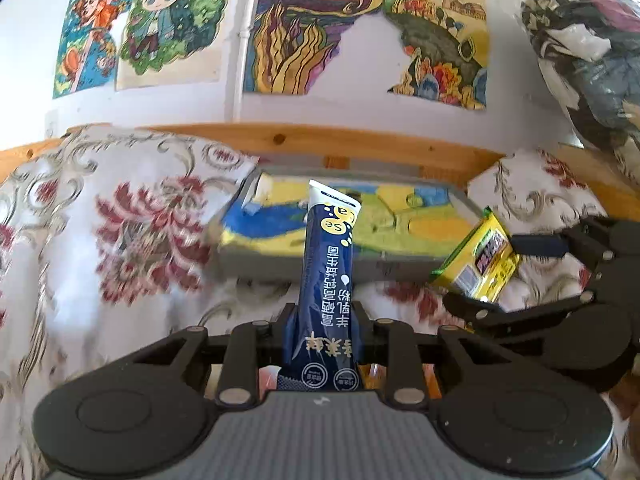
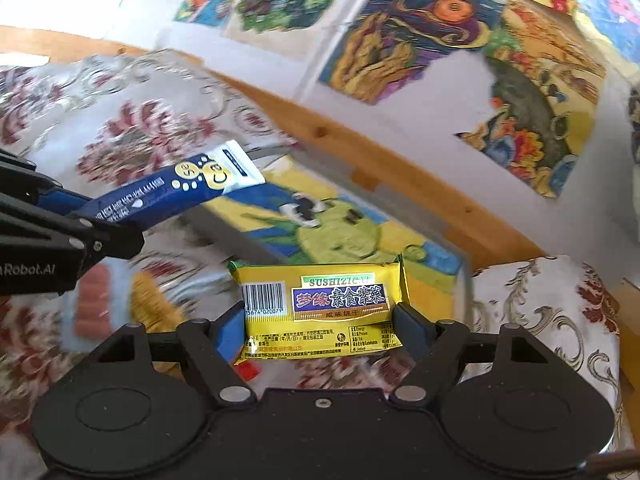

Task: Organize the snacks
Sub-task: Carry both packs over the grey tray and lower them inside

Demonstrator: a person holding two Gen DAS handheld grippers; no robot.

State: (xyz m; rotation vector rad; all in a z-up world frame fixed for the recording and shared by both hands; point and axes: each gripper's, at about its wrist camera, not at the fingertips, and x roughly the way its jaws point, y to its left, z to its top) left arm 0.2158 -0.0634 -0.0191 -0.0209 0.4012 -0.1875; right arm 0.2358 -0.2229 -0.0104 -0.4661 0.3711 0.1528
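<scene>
A dark-blue stick sachet (image 1: 326, 280) with white lettering and a white sealed top stands upright above the tray (image 1: 360, 266). A yellow snack packet (image 2: 320, 310) with a barcode and purple label lies level near the tray's front edge.

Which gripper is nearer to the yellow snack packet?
Right. The right gripper is shut on the yellow snack packet; the left gripper holds a blue stick sachet off to its left.

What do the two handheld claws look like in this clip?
Both are matte black plastic with scissor-like linkage bars, silver pivot pins and two round discs at the base. The left claw has a grey ribbed body; the right claw has blue finger pads. White lettering ending "Robot.AI" marks the left one's side. No cables, hands or sleeves show.
</scene>
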